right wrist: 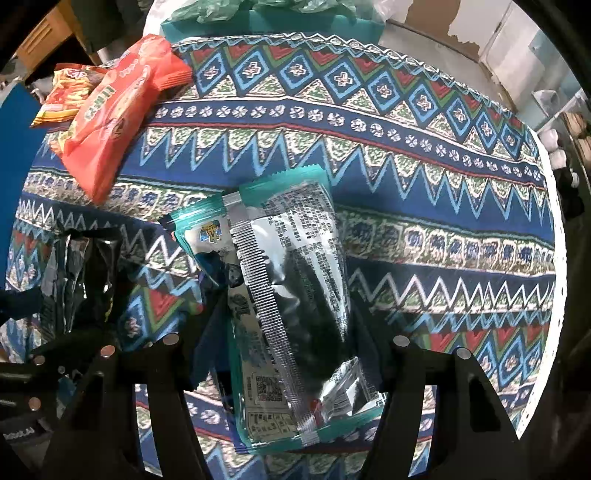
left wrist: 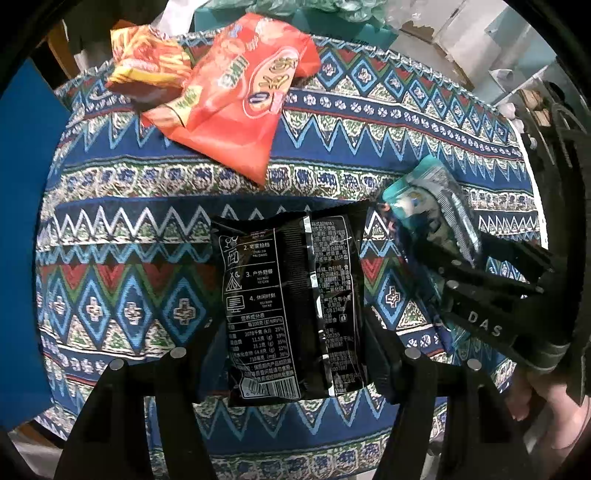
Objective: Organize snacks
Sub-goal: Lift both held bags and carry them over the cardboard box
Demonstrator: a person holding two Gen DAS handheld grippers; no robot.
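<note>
Black snack packet [left wrist: 288, 306] sits between your left gripper [left wrist: 288, 354] jaws, clamped on its sides. Teal-silver packet [right wrist: 291, 295] between your right gripper [right wrist: 291, 354] jaws, gripped likewise. Orange bag [left wrist: 240, 96] overlaps yellow fries bag [left wrist: 147, 62] at far edge. All on table, patterned cloth [left wrist: 369, 147]. Cardboard boxes [right wrist: 436, 22] beyond.

I see a round surface [right wrist: 406, 177] under a patterned cloth; beyond the black packet [left wrist: 288, 306] lie the orange bag [left wrist: 240, 96] and yellow bag [left wrist: 147, 62], the teal packet [right wrist: 291, 302] beside it.
</note>
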